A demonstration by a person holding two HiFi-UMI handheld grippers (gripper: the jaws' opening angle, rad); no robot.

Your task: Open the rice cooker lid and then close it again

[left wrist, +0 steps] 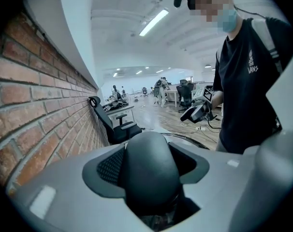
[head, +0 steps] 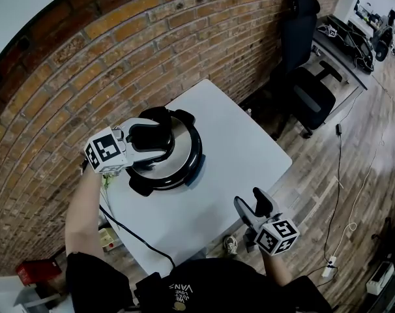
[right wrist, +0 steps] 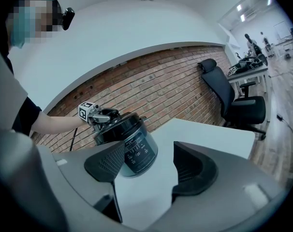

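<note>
The left hand-held gripper (head: 152, 135) grips the lid handle (left wrist: 151, 173); the lid (head: 182, 135) seemingly still down (poor angle). The right hand-held gripper (right wrist: 146, 168) idles open, so everything remains

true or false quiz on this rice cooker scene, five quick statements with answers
1. The left tool has the lid handle between its jaws. True.
2. The right tool grips the side of the rice cooker. False: its jaws are apart with nothing in them, and it is well away from the cooker, near the table's near edge.
3. The rice cooker stands on a white table. True.
4. The office chair beyond the table is red. False: it is black.
5. A brick wall runs along the table's far side. True.
</note>
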